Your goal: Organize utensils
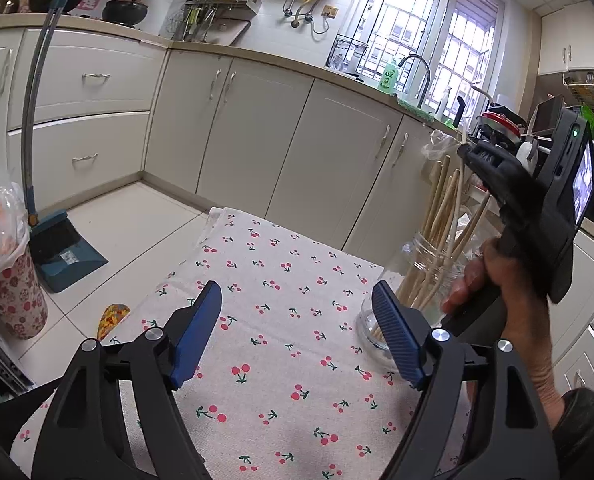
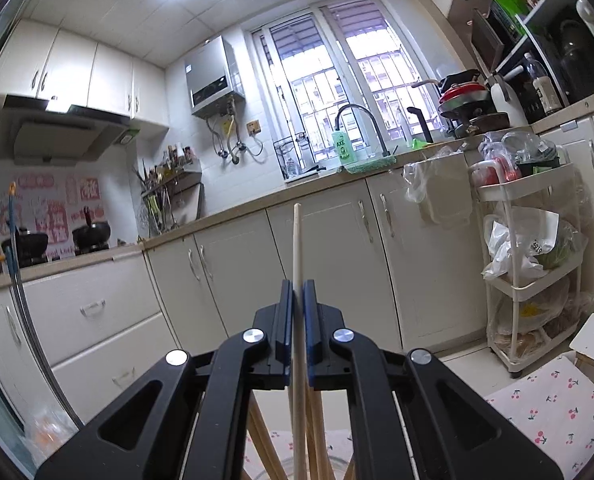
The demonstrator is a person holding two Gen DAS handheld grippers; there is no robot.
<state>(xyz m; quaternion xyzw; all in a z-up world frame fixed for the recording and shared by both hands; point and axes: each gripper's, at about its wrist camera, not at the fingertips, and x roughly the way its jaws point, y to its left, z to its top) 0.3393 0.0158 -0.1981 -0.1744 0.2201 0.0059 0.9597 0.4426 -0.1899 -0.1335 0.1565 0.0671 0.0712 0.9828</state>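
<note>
Round clear glass jar [image 1: 381, 320] on the cherry-print cloth [image 1: 281, 320], bristling with pale wooden chopsticks [image 1: 437, 216], base half hidden behind a ribbed blue pad. Left hand-held gripper [image 1: 297, 336] gaping wide and empty just left of the jar. Right hand-held gripper [image 2: 295, 300] above the jar, pinched on one smooth round chopstick [image 2: 297, 240], lower end cut off.

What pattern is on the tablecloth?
Red cherries with green stems on a pale tablecloth, clearest in the left wrist view.

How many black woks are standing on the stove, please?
2. In the right wrist view, the first wok stands far left, and the second wok stands just right of it. Another could be hidden beyond the picture's left edge.
</note>
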